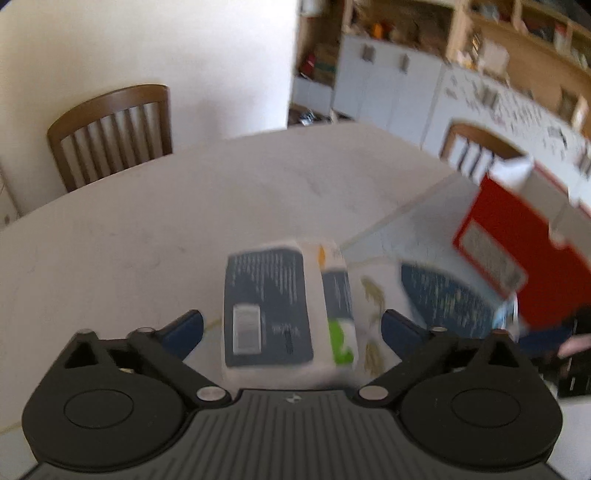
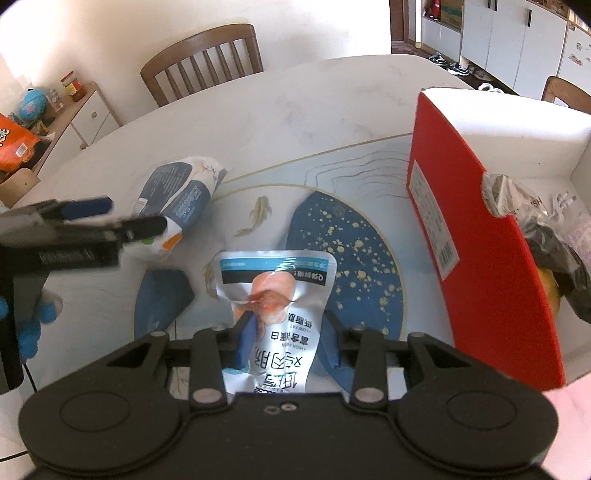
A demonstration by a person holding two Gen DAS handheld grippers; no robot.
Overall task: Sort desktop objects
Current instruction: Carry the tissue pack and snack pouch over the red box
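Wooden chair [image 2: 207,59] behind white table [image 2: 295,96]; white cabinets [image 2: 517,33] beyond.

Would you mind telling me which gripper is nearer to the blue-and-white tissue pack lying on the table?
Left. The left gripper stands open right over the blue-and-white tissue pack; the right gripper, apart from it, grips a white snack pouch.

White oval table [image 2: 295,110] bearing a blue fish-print placemat [image 2: 351,258], navy-and-white tissue pack [image 2: 177,199] on the mat's left edge, red-and-white open cardboard box [image 2: 461,221] at right — black bag [image 2: 554,236] inside, brown wooden chair [image 2: 203,59] behind.
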